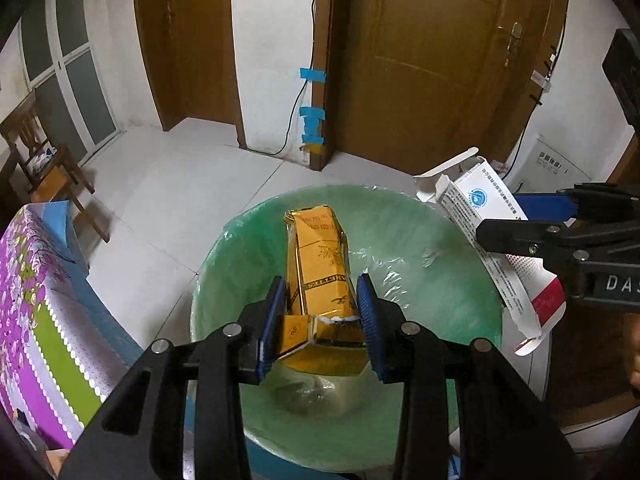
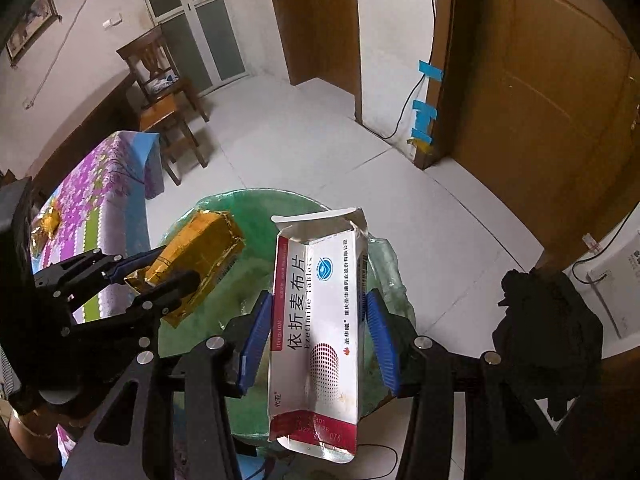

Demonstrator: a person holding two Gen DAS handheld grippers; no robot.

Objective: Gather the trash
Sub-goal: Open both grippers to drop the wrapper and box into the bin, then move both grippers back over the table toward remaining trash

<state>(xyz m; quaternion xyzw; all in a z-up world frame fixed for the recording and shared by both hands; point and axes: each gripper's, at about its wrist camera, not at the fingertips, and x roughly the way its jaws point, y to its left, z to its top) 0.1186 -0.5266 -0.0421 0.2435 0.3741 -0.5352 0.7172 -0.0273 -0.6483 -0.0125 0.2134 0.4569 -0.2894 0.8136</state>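
My left gripper is shut on a gold box and holds it over the open mouth of a bin lined with a green bag. My right gripper is shut on a white medicine box, open at its far end, held over the right side of the same bin. In the left wrist view the right gripper comes in from the right with the white box. In the right wrist view the left gripper holds the gold box at the left.
A table with a purple flowered cloth stands left of the bin; another gold wrapper lies on it. A wooden chair stands beyond. Brown doors and a wall cable with blue tape are behind. A black cloth is at right.
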